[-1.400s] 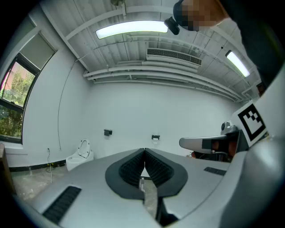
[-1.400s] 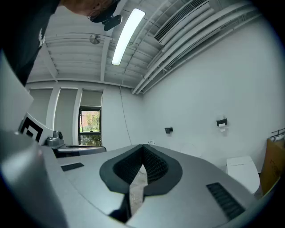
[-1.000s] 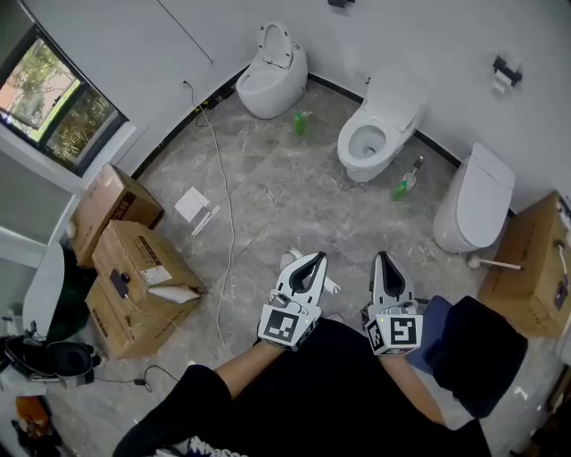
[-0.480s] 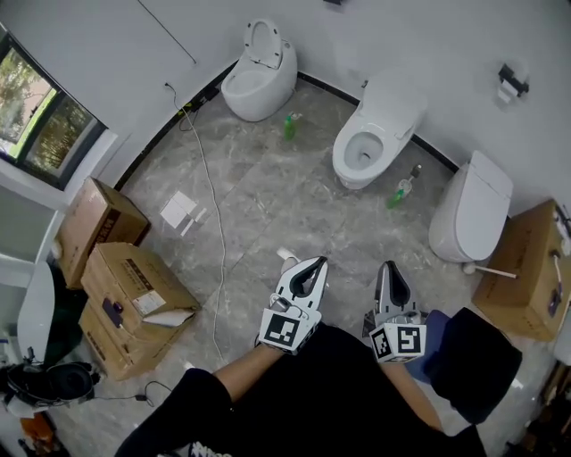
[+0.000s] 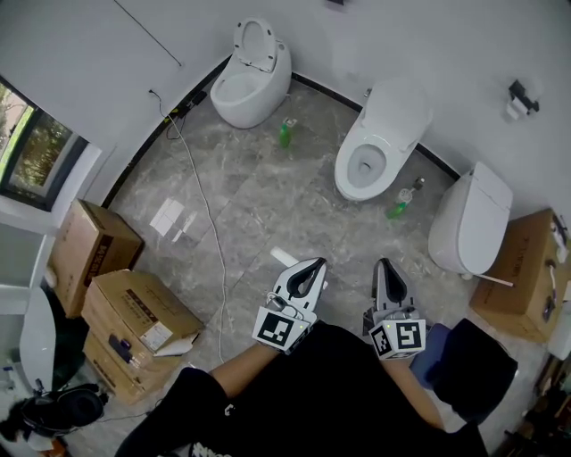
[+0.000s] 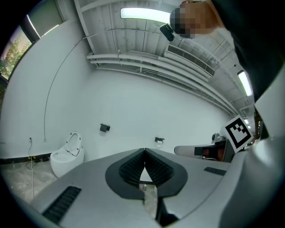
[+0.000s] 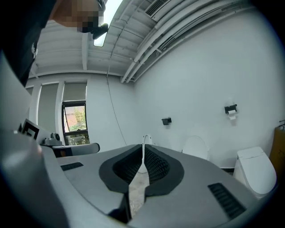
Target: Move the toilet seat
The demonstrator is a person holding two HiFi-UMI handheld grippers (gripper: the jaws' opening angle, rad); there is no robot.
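The room reads evenly bright to me. A ceiling strip light above the left tool burns out to pure white, and a second strip glows up to its right. Daylight enters by the window left of the right tool. Shadows on the floor ahead of both tools are soft. Both gripper views bow hard at the edges, with black corners.
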